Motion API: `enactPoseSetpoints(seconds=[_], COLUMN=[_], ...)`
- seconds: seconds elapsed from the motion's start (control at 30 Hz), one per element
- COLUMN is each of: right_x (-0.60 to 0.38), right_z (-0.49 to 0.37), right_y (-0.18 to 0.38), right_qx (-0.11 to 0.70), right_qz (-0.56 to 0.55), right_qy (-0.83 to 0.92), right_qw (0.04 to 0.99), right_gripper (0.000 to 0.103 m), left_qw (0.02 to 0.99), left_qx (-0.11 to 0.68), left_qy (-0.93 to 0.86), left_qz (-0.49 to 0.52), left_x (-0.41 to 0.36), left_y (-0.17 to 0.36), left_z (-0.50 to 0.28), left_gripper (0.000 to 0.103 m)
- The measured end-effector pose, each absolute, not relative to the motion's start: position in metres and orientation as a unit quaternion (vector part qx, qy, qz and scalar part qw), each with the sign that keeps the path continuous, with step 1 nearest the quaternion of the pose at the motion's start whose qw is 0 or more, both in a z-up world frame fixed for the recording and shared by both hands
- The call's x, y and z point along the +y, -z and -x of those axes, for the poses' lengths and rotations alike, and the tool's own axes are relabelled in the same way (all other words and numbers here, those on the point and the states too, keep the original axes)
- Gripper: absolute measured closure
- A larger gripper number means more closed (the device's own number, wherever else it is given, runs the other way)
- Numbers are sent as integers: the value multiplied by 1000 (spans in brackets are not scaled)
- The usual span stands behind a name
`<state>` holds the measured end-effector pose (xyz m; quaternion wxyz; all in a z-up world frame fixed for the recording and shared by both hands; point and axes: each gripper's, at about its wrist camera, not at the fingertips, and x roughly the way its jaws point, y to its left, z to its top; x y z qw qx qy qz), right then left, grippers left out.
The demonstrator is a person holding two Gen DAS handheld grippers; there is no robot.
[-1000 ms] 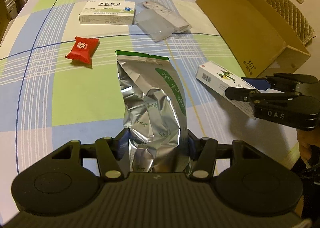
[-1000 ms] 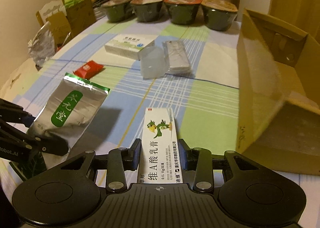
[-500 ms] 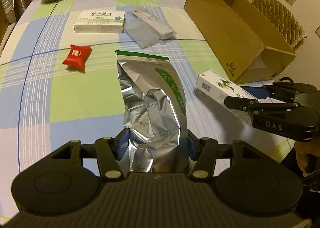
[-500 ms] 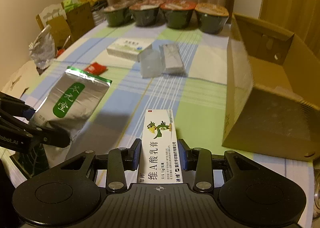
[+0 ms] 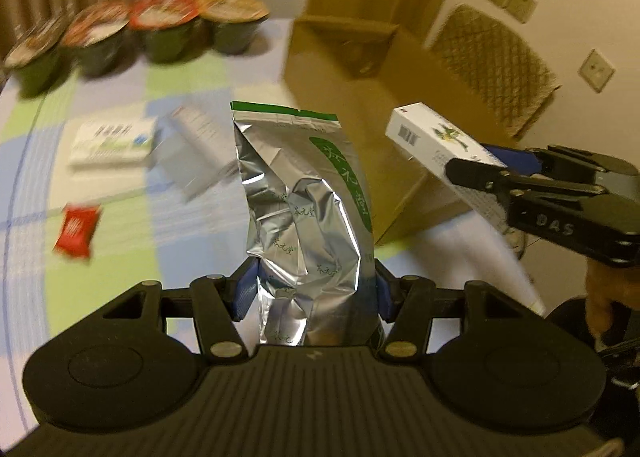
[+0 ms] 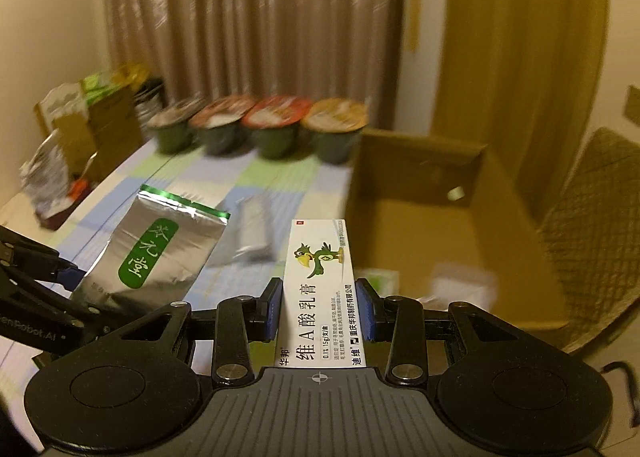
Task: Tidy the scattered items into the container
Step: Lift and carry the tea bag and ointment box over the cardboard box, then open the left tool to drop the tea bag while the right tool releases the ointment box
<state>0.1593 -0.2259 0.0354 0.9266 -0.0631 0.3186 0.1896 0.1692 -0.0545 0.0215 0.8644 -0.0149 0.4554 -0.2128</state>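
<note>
My left gripper (image 5: 312, 289) is shut on a silver foil tea bag (image 5: 304, 197) with a green label, held upright above the table. My right gripper (image 6: 318, 307) is shut on a white ointment box (image 6: 320, 289) printed with a green parrot. That box (image 5: 436, 145) and the right gripper (image 5: 492, 173) show at the right of the left wrist view. The tea bag (image 6: 156, 249) hangs at the left of the right wrist view. The open cardboard box (image 6: 452, 225) lies ahead of the right gripper, with small items blurred on its floor. In the left wrist view the cardboard box (image 5: 360, 69) is behind the tea bag.
On the checked tablecloth (image 5: 120, 241) lie a red sachet (image 5: 76, 231), a white medicine box (image 5: 112, 141) and a clear packet (image 5: 196, 149). Several lidded bowls (image 6: 264, 129) line the far edge. A woven chair (image 6: 592, 209) stands right of the cardboard box. Bags (image 6: 80, 129) are piled at the left.
Both grippers have risen and tilted up with their loads, closing on the cardboard box. The views now look over its rim and show the curtain and wall.
</note>
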Motion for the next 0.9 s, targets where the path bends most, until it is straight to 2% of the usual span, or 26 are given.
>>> enactPoseSetpoints(seconds=[0.43,0.9], right_x=[-295,-322], right_z=[-205,-232], right_y=[-43,-37], right_qx=[300,300], right_qz=[62,50], right_qy=[-129,-104], right_qw=[943,947], right_gripper=[62,62], left_qw=[860,871], left_qx=[434,430], left_qy=[267,236], left_qz=[13,30], left_x=[-166,-197], left_y=[-53,-44], left_z=[-242,-310], left_gripper=[51,51])
